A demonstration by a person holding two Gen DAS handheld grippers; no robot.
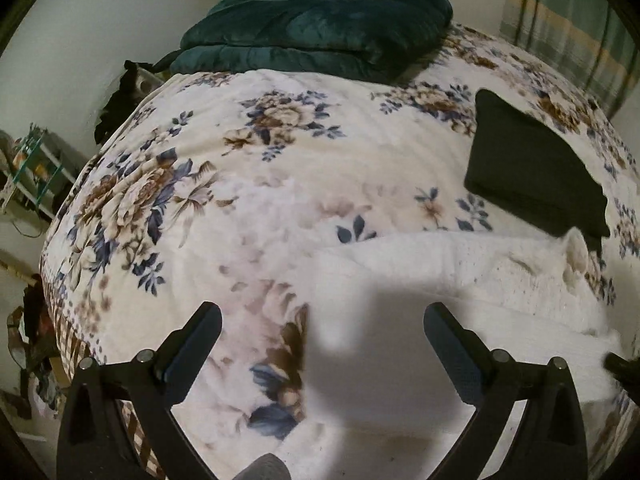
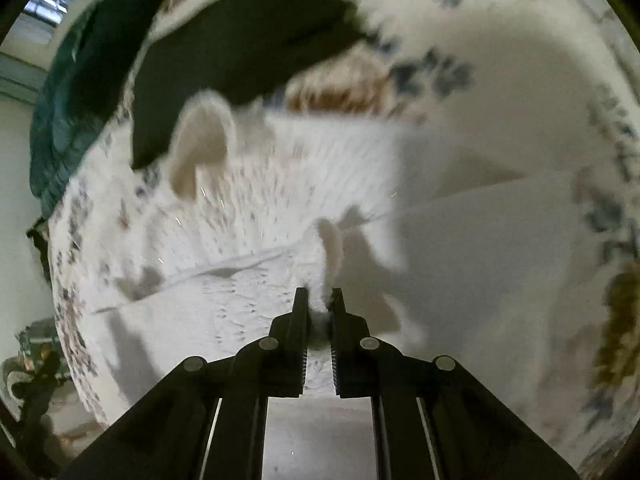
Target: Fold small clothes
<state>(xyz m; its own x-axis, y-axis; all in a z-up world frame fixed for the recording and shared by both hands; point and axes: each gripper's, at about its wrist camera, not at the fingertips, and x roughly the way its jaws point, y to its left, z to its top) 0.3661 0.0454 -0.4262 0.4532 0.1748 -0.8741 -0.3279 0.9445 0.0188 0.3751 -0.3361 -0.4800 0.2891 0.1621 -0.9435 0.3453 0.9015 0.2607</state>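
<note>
— Floral bedspread [image 1: 256,200] everywhere. What does the left wrist view give that the right doesn't?

— A sharp look at the folded teal blanket [image 1: 320,20] by the wall, the folded black garment [image 1: 532,168], and the left gripper [image 1: 320,332] spread wide, holding nothing.

— And the white garment [image 1: 460,280]?

— Lying on the bed. Only the blurred right wrist view shows the right gripper [image 2: 319,300] pinching a fold of it.

— Any labels?

— None readable.
</note>
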